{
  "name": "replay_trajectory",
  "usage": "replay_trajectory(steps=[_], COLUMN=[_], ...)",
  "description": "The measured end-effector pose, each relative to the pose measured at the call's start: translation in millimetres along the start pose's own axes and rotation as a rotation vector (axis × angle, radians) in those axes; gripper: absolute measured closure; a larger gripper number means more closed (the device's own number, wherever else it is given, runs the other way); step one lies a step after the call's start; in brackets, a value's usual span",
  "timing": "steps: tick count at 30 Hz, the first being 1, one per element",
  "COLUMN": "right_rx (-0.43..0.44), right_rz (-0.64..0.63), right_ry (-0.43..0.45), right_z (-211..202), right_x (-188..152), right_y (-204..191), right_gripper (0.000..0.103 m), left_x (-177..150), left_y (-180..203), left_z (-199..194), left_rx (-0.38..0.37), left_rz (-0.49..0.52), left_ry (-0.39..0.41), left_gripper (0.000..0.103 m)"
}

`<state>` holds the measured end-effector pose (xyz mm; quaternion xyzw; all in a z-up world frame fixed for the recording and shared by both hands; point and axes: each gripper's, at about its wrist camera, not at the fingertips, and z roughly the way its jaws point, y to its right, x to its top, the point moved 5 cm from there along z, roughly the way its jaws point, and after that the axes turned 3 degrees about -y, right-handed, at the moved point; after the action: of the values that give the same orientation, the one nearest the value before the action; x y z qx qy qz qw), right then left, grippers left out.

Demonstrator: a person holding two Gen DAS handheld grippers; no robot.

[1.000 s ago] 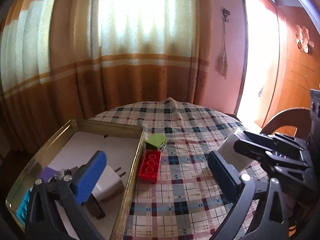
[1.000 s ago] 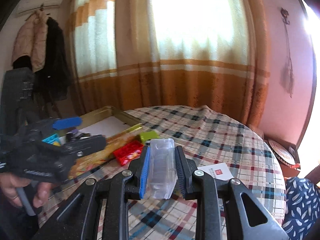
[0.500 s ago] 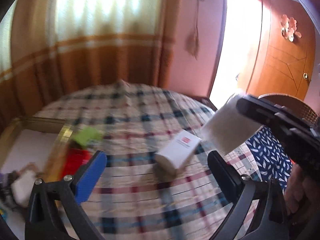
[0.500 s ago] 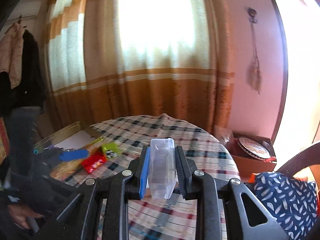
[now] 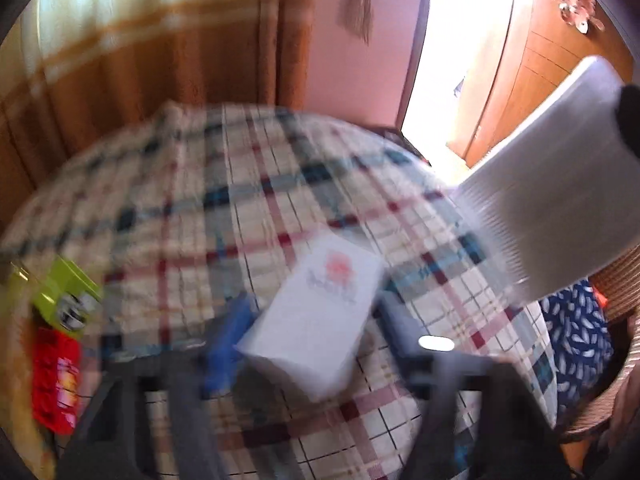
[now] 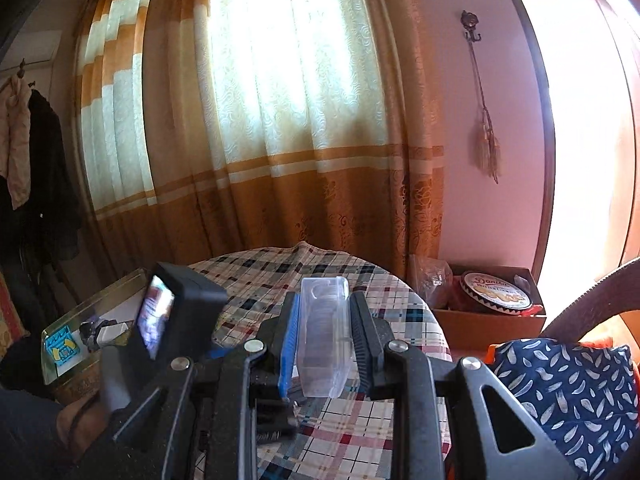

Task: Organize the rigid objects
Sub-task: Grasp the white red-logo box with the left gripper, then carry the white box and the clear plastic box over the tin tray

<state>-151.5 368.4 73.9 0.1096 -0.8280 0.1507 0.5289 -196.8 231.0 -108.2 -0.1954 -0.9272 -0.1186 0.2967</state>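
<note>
White carton [image 5: 320, 320] sits between the closing left gripper [image 5: 308, 332]; beside it, the right gripper [image 6: 324, 344] clenches a clear case [image 6: 324, 340]. Blurred, hasty closing could skid the carton.

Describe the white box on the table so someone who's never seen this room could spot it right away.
Find the round table with the plaid tablecloth. The white box lies flat near its front, between the fingers of the closing left gripper. It is the only white, rectangular item there, with a small red logo on top, unlike the green block and red brick further left.

Round table in plaid cloth [image 5: 280, 184]: white box [image 5: 316, 316], green block [image 5: 66, 292], red brick [image 5: 56, 380], tray [image 6: 76, 316].
</note>
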Motion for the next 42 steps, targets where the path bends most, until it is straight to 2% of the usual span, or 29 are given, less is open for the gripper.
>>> replay_trajectory(steps=[1, 2, 6, 10, 15, 21, 32, 42], right_rx=[0.002, 0.003, 0.012, 0.027, 0.053, 0.102, 0.199, 0.292], right_rz=[0.001, 0.0, -0.011, -0.025, -0.048, -0.082, -0.132, -0.207], right_ry=[0.001, 0.003, 0.01, 0.007, 0.01, 0.028, 0.039, 0.047], right_z=[-0.3, -0.5, -1.8, -0.4, 0.4, -0.3, 5.9, 16.6], right_x=[0.4, 0.6, 0.7, -0.4, 1.0, 5.6, 13.2, 24.5], right_y=[-0.2, -0.9, -8.1, -18.7, -36.6, -65.5, -123.8, -184.7], right_gripper=[0.076, 0.076, 0.076, 0.076, 0.076, 0.076, 0.076, 0.076], left_x=[-0.3, -1.0, -9.4, -19.8, -35.9, -44.3, -62.6, -74.2], left_y=[-0.8, -3.5, -16.5, -29.0, -41.9, -67.3, -106.9, -143.6], left_z=[-0.7, -1.8, -15.6, -45.2, -92.0, -125.9, -174.6, -197.9], left_rx=[-0.024, -0.044, -0.037, -0.028, 0.051, 0.128, 0.226, 0.295], left_rz=[-0.009, -0.023, -0.071, -0.113, -0.135, -0.186, -0.246, -0.313], left_ry=[0.002, -0.002, 0.022, 0.094, 0.189, 0.264, 0.329, 0.362], left_gripper=[0.063, 0.063, 0.063, 0.063, 0.063, 0.063, 0.063, 0.063])
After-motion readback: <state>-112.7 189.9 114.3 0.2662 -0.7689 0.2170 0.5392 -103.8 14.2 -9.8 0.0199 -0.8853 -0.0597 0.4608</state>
